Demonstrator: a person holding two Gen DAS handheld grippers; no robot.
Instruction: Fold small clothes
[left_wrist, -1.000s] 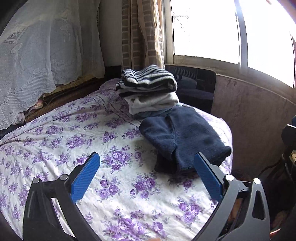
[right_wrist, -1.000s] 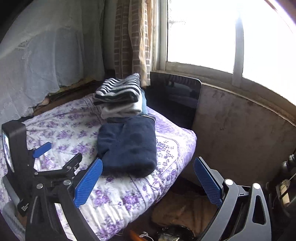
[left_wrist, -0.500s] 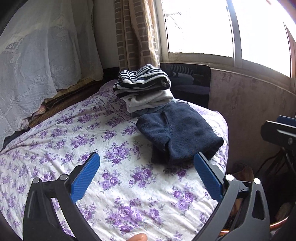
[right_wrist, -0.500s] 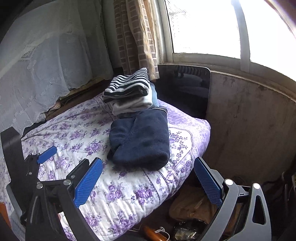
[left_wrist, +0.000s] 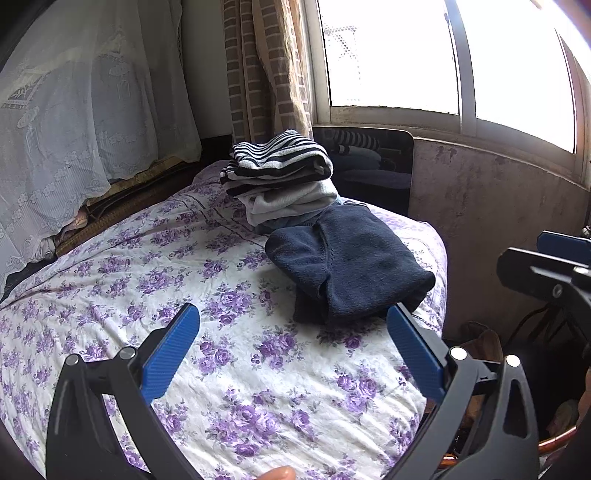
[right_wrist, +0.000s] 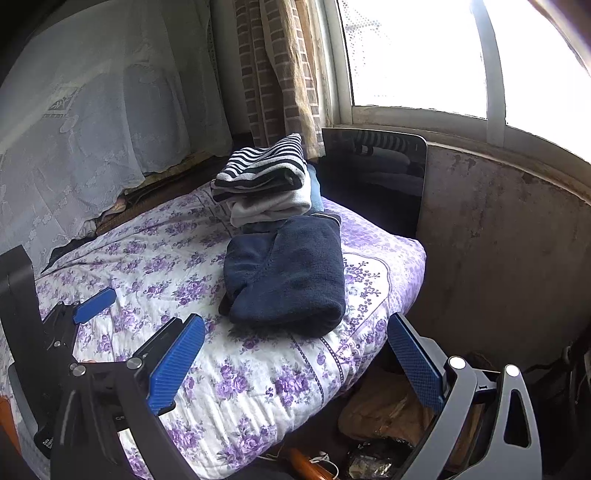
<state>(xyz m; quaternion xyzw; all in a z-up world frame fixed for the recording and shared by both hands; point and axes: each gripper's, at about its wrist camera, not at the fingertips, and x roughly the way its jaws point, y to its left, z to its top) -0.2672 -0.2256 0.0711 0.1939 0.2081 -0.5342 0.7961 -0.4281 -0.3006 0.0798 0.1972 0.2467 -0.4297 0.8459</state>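
Note:
A folded dark blue knit garment lies near the right edge of the flowered bed cover; it also shows in the right wrist view. Behind it stands a stack of folded clothes with a striped black-and-white piece on top, also in the right wrist view. My left gripper is open and empty, above the bed in front of the blue garment. My right gripper is open and empty over the bed's corner. The left gripper shows at the left of the right wrist view.
A dark glossy panel leans against the stained wall under the window. A lace curtain hangs at the left. Bags and clutter lie on the floor beside the bed's right edge.
Both grippers have pulled back and shifted a little, so the bed and garments sit further away in both views. The clothes have not moved. Both grippers stay open.

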